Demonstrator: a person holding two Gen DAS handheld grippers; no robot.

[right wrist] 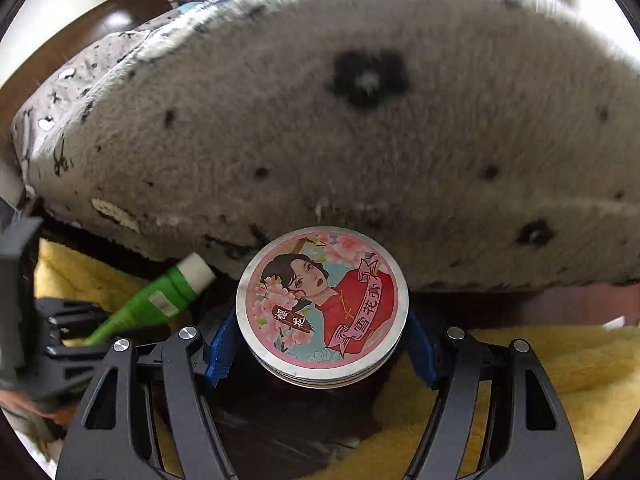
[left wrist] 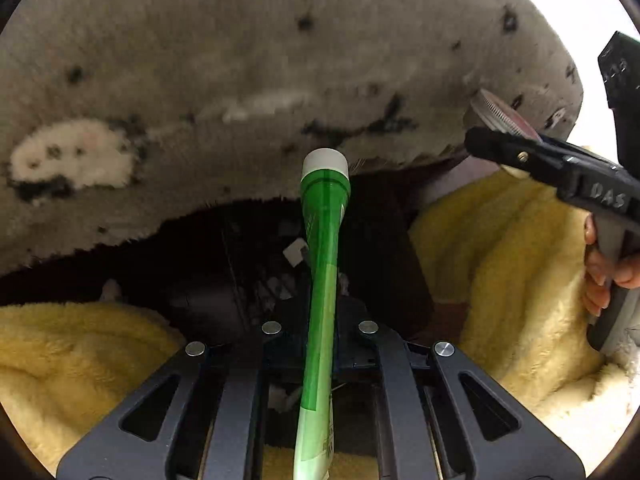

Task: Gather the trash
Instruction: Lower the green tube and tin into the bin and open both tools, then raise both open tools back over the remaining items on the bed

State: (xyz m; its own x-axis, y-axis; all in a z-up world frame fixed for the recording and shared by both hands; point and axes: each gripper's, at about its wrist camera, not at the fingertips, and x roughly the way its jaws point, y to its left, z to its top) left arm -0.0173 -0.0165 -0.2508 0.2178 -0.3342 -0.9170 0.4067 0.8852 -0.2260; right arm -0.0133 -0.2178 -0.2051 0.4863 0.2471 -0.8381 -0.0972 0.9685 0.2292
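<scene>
My left gripper (left wrist: 320, 332) is shut on a green tube (left wrist: 320, 280) with a white cap, held upright along the fingers over a dark bin opening (left wrist: 248, 272). The tube also shows in the right wrist view (right wrist: 152, 304) at the left. My right gripper (right wrist: 320, 344) is shut on a round tin (right wrist: 322, 304) with a painted woman and pink flowers on its lid, gripped by its sides between blue pads (right wrist: 222, 344). The right gripper and tin show in the left wrist view (left wrist: 500, 120) at the upper right.
A large grey fuzzy cushion (right wrist: 360, 140) with black spots fills the space ahead of both grippers. A yellow fleece blanket (left wrist: 500, 248) lies on both sides of the dark opening. Wooden furniture (right wrist: 92, 28) stands at the far left.
</scene>
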